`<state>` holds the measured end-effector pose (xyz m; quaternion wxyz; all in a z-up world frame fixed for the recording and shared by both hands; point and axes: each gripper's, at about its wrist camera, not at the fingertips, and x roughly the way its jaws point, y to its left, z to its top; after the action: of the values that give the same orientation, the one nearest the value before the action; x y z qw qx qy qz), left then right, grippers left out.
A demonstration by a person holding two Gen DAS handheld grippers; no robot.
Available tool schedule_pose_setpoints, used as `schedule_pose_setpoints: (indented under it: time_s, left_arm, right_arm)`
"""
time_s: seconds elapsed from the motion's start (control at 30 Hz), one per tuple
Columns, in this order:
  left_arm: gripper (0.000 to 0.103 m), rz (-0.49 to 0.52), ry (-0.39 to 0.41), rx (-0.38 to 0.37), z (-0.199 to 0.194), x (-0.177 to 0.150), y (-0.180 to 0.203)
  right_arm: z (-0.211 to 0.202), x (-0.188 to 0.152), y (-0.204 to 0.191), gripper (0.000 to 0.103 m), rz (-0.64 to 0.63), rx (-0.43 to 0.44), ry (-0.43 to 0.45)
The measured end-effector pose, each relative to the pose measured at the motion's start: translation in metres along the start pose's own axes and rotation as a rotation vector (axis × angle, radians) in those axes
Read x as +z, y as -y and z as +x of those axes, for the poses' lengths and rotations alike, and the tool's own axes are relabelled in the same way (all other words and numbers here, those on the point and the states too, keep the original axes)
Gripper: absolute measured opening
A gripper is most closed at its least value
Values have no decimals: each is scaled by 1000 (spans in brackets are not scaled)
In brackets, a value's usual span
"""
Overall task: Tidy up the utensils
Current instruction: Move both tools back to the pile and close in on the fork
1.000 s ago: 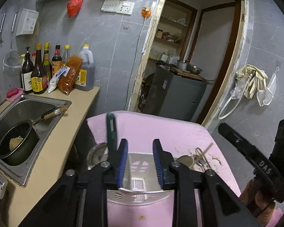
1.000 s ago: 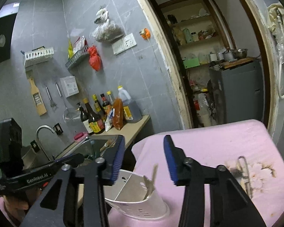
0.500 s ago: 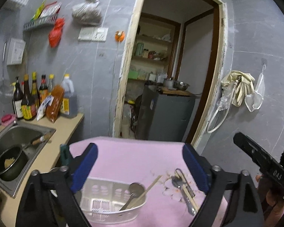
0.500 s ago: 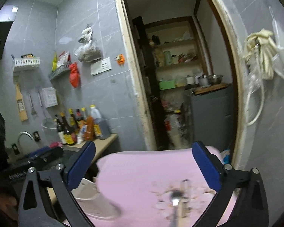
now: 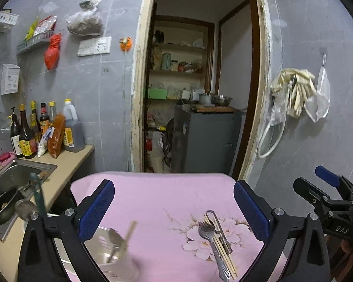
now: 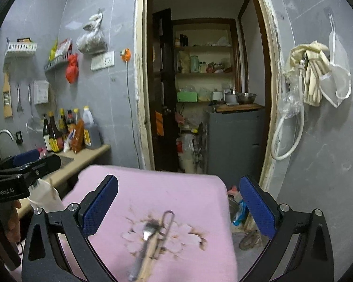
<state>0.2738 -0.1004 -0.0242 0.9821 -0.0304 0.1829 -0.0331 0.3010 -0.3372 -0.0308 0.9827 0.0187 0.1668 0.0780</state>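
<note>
A pink cloth-covered table [image 5: 157, 199] holds a steel fork [image 5: 207, 231], wooden chopsticks [image 5: 224, 250] and a looped metal tool [image 5: 213, 215] lying together on a flower print. My left gripper [image 5: 174, 202] hangs above the cloth with its jaws opening and nothing between them. A blurred white utensil basket [image 5: 115, 256] with a spoon and a chopstick sits at its lower left. My right gripper [image 6: 180, 199] is open and empty, with the fork [image 6: 148, 230] and chopsticks [image 6: 150, 256] just below it. The basket [image 6: 44, 197] is at the left there.
A sink [image 5: 18, 174] with a dark pot [image 5: 2, 208] and sauce bottles [image 5: 35, 134] line the counter on the left. Behind the table a doorway opens onto a grey cabinet [image 5: 204, 141]. Clutter lies on the floor [image 6: 244, 213] right of the table.
Both grippers went from narrow to wide open. Both views swung right, away from the basket and over the fork and chopsticks on the flower print.
</note>
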Motion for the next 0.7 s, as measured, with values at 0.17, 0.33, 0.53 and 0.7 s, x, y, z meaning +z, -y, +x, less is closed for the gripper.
schedule_pose_setpoints:
  time_s: [0.17,0.33,0.53,0.7]
  left_arm:
    - [102,22,-37,19,26,-14,24]
    - [102,55,-91,15,56,-26,43]
    - [95,38,-198,-2,96,-45,51]
    - [75,1,-321,-33,130,-66,49]
  right_arm:
    - [28,-19,29,102,-3,14,-50]
    - [60,-37,52,102,23,42,-118]
    - [101,-60,71,101,66,104,-224]
    - [135,-82,76,84,110,162,-318]
